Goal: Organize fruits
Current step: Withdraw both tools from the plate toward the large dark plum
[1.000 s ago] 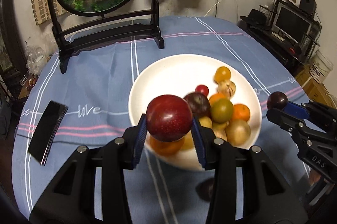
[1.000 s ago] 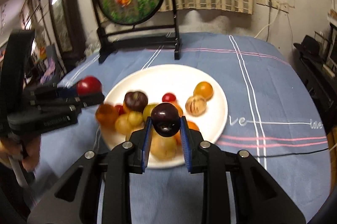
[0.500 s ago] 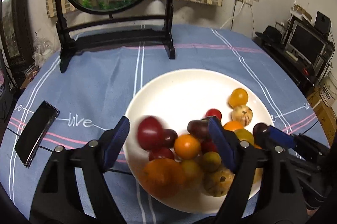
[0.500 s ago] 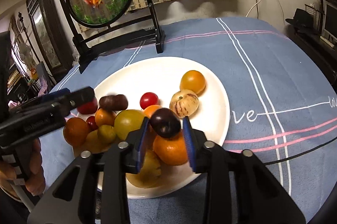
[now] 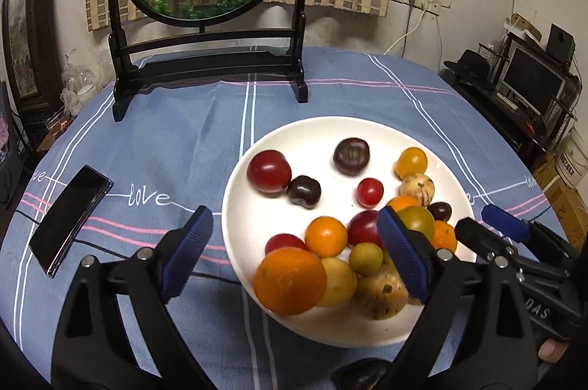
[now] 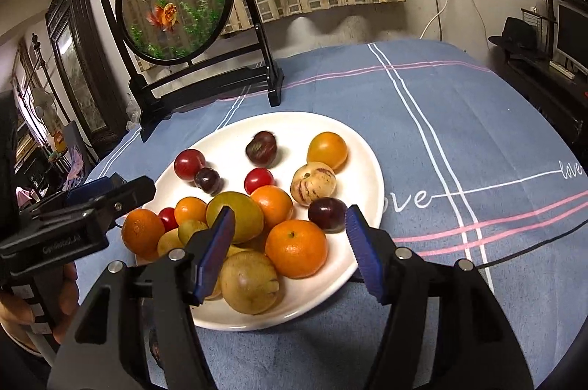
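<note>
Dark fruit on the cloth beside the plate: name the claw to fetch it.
Probably left. The open left claw hangs nearest the dark fruit; the right claw sits over the plate.

Both the left gripper point(image 5: 296, 250) and the right gripper point(image 6: 290, 250) are black plastic with ribbed blue pads point(image 5: 402, 252). Silver screws dot their arms. White lettering marks each body.

Glossy white plate point(image 5: 367, 331), woven cloth tablecloth point(image 5: 176, 140), shiny-skinned fruits point(image 6: 296, 248)
</note>
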### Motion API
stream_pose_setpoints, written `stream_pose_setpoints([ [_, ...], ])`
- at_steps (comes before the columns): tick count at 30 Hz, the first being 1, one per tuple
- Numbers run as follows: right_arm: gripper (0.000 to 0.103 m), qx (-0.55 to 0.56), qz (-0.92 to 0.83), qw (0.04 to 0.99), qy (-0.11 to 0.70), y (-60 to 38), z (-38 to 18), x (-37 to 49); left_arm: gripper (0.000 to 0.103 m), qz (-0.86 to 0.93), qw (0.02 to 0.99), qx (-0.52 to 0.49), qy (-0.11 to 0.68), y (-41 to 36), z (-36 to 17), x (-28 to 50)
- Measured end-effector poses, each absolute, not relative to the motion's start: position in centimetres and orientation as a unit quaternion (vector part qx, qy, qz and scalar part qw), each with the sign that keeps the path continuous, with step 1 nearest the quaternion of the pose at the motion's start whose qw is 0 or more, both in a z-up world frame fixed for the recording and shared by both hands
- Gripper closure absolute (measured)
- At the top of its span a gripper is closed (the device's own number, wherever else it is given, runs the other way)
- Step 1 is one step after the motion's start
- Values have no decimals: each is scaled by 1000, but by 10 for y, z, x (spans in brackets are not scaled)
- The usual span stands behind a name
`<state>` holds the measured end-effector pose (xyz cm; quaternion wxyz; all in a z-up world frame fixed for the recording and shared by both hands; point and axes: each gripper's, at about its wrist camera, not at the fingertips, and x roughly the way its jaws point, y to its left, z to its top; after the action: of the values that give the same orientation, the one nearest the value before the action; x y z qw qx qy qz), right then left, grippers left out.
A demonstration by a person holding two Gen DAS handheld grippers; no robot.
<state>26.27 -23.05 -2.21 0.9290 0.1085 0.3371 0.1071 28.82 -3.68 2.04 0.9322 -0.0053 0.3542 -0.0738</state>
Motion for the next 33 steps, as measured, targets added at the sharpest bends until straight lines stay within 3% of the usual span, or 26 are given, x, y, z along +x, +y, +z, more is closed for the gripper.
stream_pose_setpoints([
  [33,39,77,138,931,330,-232,-26,206,9,-135,897,73,414,-32,-18,196],
])
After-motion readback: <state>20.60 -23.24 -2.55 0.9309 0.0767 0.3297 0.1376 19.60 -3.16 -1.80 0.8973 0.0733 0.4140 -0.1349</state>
